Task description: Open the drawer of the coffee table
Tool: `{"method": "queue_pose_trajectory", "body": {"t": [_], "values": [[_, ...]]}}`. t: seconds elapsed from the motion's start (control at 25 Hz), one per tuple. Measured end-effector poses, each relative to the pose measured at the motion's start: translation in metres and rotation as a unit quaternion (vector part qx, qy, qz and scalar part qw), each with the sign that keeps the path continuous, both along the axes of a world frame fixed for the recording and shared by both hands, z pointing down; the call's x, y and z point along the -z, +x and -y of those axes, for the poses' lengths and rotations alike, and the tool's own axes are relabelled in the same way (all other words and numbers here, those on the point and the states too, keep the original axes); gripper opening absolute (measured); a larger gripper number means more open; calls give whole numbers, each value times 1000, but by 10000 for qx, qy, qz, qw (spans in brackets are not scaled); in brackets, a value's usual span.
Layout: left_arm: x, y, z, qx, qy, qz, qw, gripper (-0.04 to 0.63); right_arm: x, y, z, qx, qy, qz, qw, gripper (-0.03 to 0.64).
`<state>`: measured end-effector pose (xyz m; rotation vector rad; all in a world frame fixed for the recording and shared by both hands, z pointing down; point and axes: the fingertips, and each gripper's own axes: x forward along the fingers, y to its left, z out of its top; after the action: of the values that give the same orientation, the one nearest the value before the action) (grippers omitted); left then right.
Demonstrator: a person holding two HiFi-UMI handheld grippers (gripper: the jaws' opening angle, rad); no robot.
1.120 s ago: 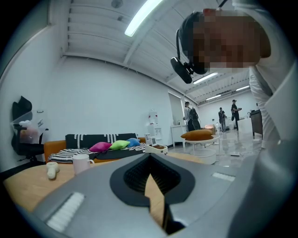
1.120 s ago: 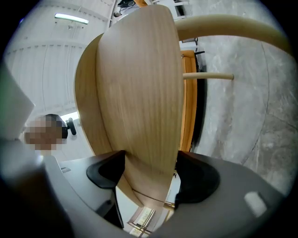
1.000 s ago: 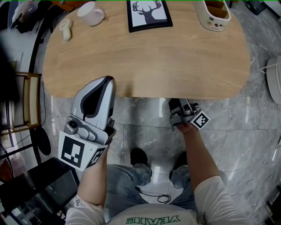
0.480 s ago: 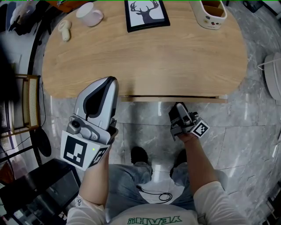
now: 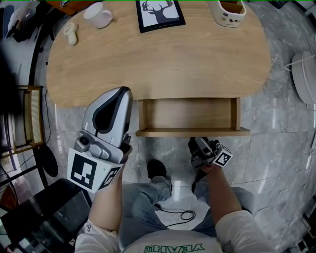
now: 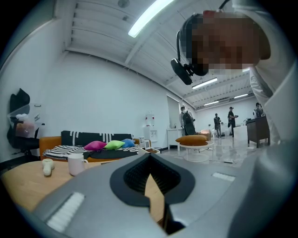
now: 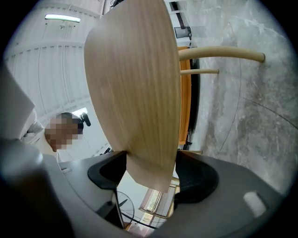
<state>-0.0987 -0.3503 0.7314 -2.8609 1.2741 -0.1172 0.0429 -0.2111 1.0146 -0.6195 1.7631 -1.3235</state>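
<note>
1. Nearest us, the right gripper has its jaws clamped on the drawer front. In the right gripper view this wooden panel fills the gap between the pads.
2. The left gripper, its jaws pressed together, is over the near edge of the coffee table, left of the drawer.
3. The drawer stands pulled out from under the tabletop, its wooden floor in view.
4. Along the far edge we see a pale mug, a framed deer picture and a white container.

Head camera overhead; right camera close; drawer shared.
</note>
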Motion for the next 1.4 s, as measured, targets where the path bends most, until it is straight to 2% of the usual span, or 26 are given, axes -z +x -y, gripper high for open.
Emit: {"method": "queue_pose_trajectory", "body": {"t": [0.2, 0.36, 0.48, 0.6, 0.64, 0.76, 0.8, 0.88, 1.0, 1.16, 1.28, 1.32, 1.4], "values": [[5, -3, -9, -6, -40, -8, 10000, -2, -1, -4, -32, 181, -95, 19, 9998, 331], [5, -8, -14, 23, -119, -1, 9999, -1, -6, -3, -35, 341, -140, -24, 9993, 330], [8, -14, -16, 39, -169, 65, 9998, 0, -12, -3, -37, 611, -222, -193, 9977, 330], [14, -20, -17, 64, -205, 131, 9997, 0, -28, -2, -44, 809, -578, -501, 9938, 330], [16, -22, -16, 75, -207, 144, 9997, 0, -33, -1, -46, 846, -718, -619, 9919, 321], [21, -27, -14, 129, -222, 128, 9996, 0, -34, -2, -50, 940, -890, -786, 9885, 230], [23, -28, -13, 159, -231, 108, 9995, 0, -33, -3, -51, 1022, -928, -853, 9867, 227], [30, -27, -12, 198, -265, 81, 9994, 0, -33, -6, -60, 1307, -1091, -1132, 9789, 226], [48, -25, -12, 218, -391, 61, 9990, 0, -19, -7, -93, 1901, -1362, -1584, 9593, 226], [100, -27, -15, 294, -587, -15, 9978, 0, 54, 4, -135, 2375, -1361, -2163, 9372, 209], [157, -25, -17, 305, -598, -105, 9977, 0, 146, 30, -116, 2208, -826, -3035, 9232, 176], [179, -22, -14, 305, -533, -183, 9979, 0, 185, 41, -94, 2080, -453, -3415, 9155, 164], [227, -18, -8, 306, -388, -342, 9982, 0, 275, 57, -44, 1784, 399, -4130, 8922, 150]]}}
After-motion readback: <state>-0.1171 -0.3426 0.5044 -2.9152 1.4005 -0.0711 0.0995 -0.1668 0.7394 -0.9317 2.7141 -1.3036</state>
